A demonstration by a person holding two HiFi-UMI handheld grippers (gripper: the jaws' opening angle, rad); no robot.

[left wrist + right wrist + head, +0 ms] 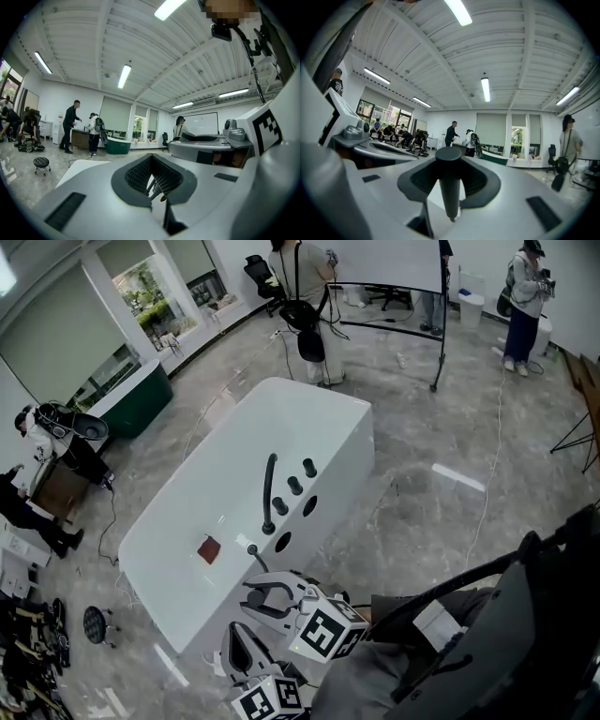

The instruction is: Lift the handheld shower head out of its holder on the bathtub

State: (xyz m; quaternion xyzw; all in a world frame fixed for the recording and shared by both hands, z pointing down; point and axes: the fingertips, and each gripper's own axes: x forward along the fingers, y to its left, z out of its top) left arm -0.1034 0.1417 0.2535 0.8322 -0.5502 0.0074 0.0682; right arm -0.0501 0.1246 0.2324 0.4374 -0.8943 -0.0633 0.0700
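Note:
The handheld shower head (253,552) is a slim black rod with a round top, standing upright at the near end of the white bathtub's rim (319,401). In the right gripper view the shower head (449,178) rises through the middle of the jaws' opening. My right gripper (255,596) is closed round its lower part; the right gripper (450,190) shows only a narrow slit between its jaws. My left gripper (238,641) hangs lower, beside the tub's corner, shut on nothing. Through the left gripper (152,177) I see only a sliver of tub.
A curved black spout (269,486) and three black knobs (294,485) stand on the rim just beyond the shower head. A red-brown square (208,549) lies inside the tub. People (302,296) stand at the back near a whiteboard stand (439,343). A green tub (141,401) sits far left.

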